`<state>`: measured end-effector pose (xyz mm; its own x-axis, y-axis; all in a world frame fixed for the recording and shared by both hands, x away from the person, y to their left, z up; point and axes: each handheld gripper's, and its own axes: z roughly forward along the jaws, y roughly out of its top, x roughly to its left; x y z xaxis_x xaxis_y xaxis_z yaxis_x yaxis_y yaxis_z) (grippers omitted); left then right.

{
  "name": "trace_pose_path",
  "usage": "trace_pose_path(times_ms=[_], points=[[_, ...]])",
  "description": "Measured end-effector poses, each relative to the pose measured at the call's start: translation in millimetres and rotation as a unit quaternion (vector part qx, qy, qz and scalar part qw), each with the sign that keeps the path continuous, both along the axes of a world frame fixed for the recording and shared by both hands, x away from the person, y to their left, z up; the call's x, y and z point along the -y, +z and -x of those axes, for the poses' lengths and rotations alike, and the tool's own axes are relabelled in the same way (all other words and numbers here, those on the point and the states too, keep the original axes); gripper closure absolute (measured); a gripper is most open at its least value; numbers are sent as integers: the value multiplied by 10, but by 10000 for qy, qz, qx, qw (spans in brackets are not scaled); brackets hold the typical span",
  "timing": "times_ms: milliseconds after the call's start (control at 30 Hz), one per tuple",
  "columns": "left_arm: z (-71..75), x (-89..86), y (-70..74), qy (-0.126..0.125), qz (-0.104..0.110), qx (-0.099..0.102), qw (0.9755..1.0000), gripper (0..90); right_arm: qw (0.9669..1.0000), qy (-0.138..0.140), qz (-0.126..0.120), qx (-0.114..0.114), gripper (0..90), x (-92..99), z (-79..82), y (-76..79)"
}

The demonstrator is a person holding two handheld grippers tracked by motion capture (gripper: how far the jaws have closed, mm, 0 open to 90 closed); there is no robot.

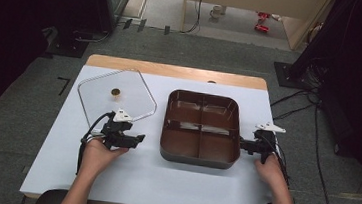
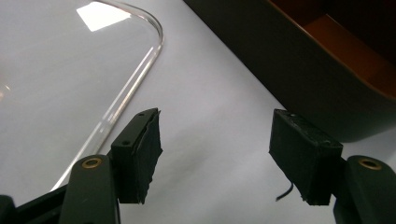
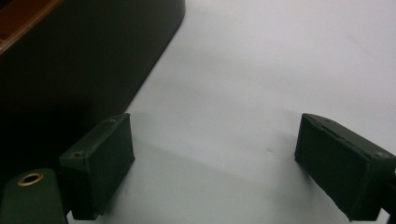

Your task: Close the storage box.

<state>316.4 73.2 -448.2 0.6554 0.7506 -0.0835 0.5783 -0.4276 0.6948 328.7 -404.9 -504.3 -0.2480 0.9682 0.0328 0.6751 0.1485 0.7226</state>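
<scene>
On the white table (image 1: 151,179) the clear lid (image 1: 119,93) lies flat just left of the brown tray (image 1: 199,156), looks light, stiff and slick, so I'd pinch its rim with the left hand-held gripper (image 1: 137,139), right hand-held gripper (image 1: 243,145) at the tray's side, both open and empty.

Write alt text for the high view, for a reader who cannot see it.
A person's two hands each hold a hand-held gripper on a white table: the left hand-held gripper sits by a clear lid lying flat, the right hand-held gripper at the right edge of a brown four-compartment tray. Both stand open, holding nothing.
</scene>
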Motion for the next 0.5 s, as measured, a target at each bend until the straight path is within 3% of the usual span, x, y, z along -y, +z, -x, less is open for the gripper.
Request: trace_pose_path(times_ms=[133, 200, 500], points=[[-69, -4, 26, -20, 12, 16, 10000, 329, 10000, -1, -2, -1, 110, 0, 0, 0], [-112, 2, 60, 104, 56, 46, 9999, 325, 10000, -1, -1, -2, 110, 0, 0, 0], [-269, 7, 140, -81, 157, 121, 9998, 324, 10000, 4, 3, -2, 110, 1, 0, 0]])
